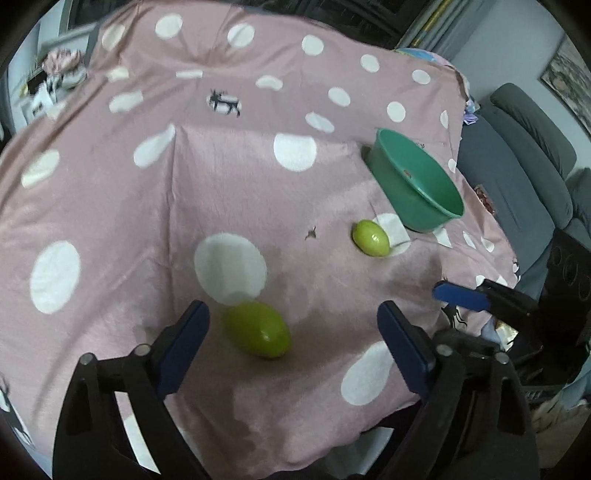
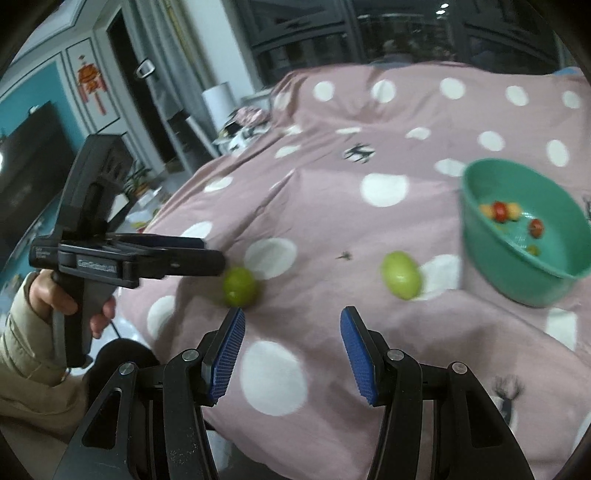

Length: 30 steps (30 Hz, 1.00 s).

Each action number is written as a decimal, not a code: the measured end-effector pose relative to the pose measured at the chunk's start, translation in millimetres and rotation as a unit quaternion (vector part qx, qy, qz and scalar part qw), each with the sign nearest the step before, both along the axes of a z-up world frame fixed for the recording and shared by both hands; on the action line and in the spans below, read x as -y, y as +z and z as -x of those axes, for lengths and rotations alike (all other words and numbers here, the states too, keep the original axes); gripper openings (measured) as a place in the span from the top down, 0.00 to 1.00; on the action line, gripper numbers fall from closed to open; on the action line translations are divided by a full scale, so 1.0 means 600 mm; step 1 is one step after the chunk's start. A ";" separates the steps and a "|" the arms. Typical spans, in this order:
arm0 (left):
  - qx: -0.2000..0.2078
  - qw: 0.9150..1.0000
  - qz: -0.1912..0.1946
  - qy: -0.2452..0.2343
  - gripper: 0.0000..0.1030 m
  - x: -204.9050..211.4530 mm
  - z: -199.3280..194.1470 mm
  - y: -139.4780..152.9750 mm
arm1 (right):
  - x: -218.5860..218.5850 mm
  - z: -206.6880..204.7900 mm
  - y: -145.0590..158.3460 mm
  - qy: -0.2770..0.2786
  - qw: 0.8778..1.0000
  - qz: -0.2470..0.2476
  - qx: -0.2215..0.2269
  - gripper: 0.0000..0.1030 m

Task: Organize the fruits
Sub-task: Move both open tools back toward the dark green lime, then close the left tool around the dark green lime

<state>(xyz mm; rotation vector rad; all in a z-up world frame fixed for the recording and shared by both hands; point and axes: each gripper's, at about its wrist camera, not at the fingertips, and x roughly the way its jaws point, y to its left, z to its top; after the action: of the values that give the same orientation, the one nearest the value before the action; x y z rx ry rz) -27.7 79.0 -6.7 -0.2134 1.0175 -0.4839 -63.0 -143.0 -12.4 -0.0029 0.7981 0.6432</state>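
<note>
A pink cloth with white dots (image 2: 369, 155) covers the surface ahead of the right gripper. To that gripper's left stand a teal wall (image 2: 27, 88), a dark television (image 2: 29, 166), a white panel with a red hanging ornament (image 2: 90, 83) and a dark doorway (image 2: 144, 92). Far ahead, dark windows (image 2: 406, 29) reflect ceiling lights. To the left gripper's right sits a grey sofa (image 1: 517, 155) below a framed picture (image 1: 567, 79).
</note>
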 end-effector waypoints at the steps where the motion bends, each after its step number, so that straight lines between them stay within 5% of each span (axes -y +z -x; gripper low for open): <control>1: -0.012 1.000 0.004 -0.001 0.15 0.000 -0.005 -0.006 | -0.010 -0.006 -0.004 0.012 1.000 -0.003 -0.008 0.47; 4: -0.046 0.999 0.007 -0.003 0.24 0.001 -0.017 -0.022 | -0.037 -0.022 -0.015 0.036 0.999 -0.005 -0.022 0.47; 11: -0.110 0.993 0.027 0.012 0.25 -0.018 -0.036 -0.050 | -0.076 -0.060 -0.050 0.067 0.995 -0.023 -0.067 0.47; 14: -0.125 0.992 0.030 0.014 0.35 -0.024 -0.039 -0.057 | -0.097 -0.080 -0.067 0.080 0.993 -0.020 -0.086 0.47; 24: -0.130 0.991 0.032 0.015 0.55 -0.032 -0.045 -0.061 | -0.145 -0.110 -0.101 0.110 0.987 -0.004 -0.114 0.47; 30: -0.125 0.992 0.027 0.015 0.58 -0.034 -0.047 -0.063 | -0.151 -0.110 -0.107 0.110 0.988 0.006 -0.108 0.61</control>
<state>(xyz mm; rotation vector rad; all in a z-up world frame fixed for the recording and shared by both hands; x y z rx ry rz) 0.3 99.7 -44.5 -0.3426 1.2444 -0.4658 2.8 -52.3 -76.5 -0.0330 1.0207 0.8580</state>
